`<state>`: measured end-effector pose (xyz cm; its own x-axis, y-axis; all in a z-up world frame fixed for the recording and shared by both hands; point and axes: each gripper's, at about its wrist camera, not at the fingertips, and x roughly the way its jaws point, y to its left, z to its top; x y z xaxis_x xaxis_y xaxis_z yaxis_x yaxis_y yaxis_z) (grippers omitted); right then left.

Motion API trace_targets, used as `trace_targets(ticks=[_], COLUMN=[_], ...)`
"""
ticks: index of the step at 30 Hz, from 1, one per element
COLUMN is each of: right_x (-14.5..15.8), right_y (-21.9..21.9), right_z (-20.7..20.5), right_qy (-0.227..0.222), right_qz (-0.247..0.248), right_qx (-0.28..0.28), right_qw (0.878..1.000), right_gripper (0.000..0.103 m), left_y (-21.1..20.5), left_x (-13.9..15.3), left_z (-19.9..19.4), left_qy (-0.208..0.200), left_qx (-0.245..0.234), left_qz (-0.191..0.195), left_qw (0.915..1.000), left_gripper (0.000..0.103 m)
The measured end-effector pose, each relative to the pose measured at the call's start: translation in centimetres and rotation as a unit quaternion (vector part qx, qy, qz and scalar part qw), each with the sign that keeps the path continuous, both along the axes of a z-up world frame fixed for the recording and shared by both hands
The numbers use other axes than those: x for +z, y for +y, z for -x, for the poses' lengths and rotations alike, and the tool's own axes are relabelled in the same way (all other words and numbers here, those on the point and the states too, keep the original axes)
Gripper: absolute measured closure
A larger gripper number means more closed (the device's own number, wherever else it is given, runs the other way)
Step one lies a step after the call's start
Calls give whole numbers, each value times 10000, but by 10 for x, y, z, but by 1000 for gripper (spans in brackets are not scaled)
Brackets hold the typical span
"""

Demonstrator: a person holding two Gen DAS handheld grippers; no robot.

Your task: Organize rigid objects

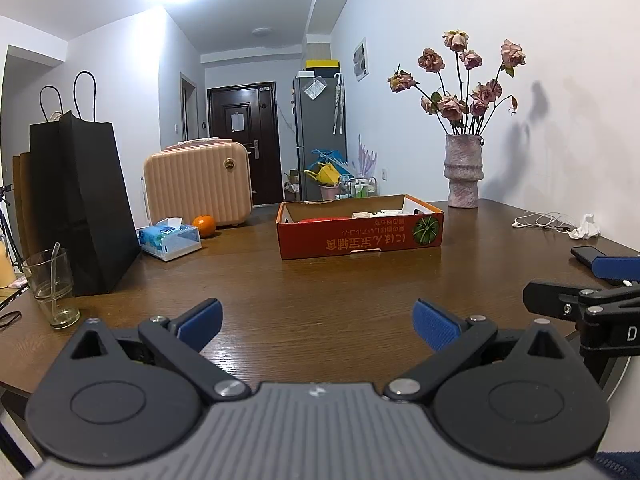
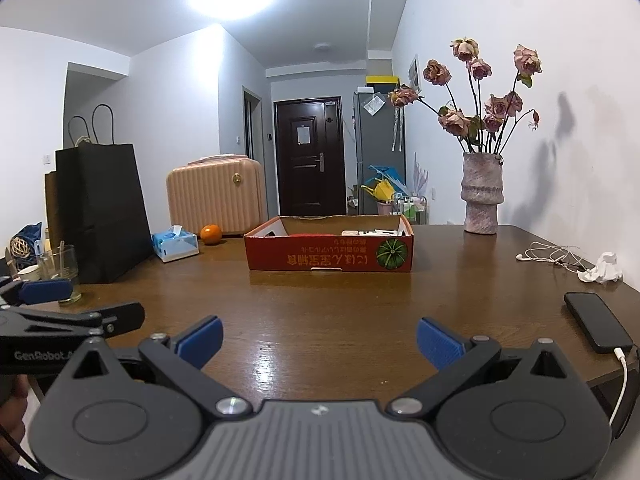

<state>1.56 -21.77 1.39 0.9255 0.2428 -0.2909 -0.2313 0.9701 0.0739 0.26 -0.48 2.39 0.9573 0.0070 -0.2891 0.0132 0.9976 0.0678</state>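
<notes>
- The left tongs (image 1: 318,326) hang low over the near edge of the brown wooden surface (image 1: 320,288), blue pads spread wide with nothing between them.
- The right tongs (image 2: 319,340) sit level with them just to the side, spread equally wide and holding nothing either.
- Straight ahead of both, well apart from the pads, stands a shallow red cardboard box (image 1: 360,236) printed with a green melon. Inside it lie a red item (image 1: 324,220) and some pale, whitish items (image 1: 378,213); only their tops show above the rim, so I cannot tell what they are.
- To the left of the box, a blue tissue pack (image 1: 170,240) lies near an orange (image 1: 204,226), the two just beside each other.
- Farther left a tall black paper bag (image 1: 86,204) stands upright, and near the surface's edge in front of it is a clear glass (image 1: 50,284) with a straw in it.
- Behind the orange, at the far edge, is a pink ribbed suitcase (image 1: 198,184).
- On the right, against the wall, a rough pinkish vase (image 2: 480,196) holds dried roses (image 2: 480,92).
- Nearer on that side lie white earphones (image 2: 552,256) in a tangle, a crumpled white tissue (image 2: 602,268) just beside them, and a black phone (image 2: 596,322) with a white cable plugged into it, close to the right tongs.
</notes>
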Motion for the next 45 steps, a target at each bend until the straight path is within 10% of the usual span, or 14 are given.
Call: trace_targets(ticks=[45], right_x=[-1], right_y=[1], right_z=[6], right_qy=[-97], right_qz=[52], right_qx=[9], right_qw=[9999], right_gripper=[0], left_y=[0], left_x=[-1], left_z=[1], left_qy=[-54], left_qx=[-10], left_qz=[-69], left_qw=[10000], left_gripper=[0])
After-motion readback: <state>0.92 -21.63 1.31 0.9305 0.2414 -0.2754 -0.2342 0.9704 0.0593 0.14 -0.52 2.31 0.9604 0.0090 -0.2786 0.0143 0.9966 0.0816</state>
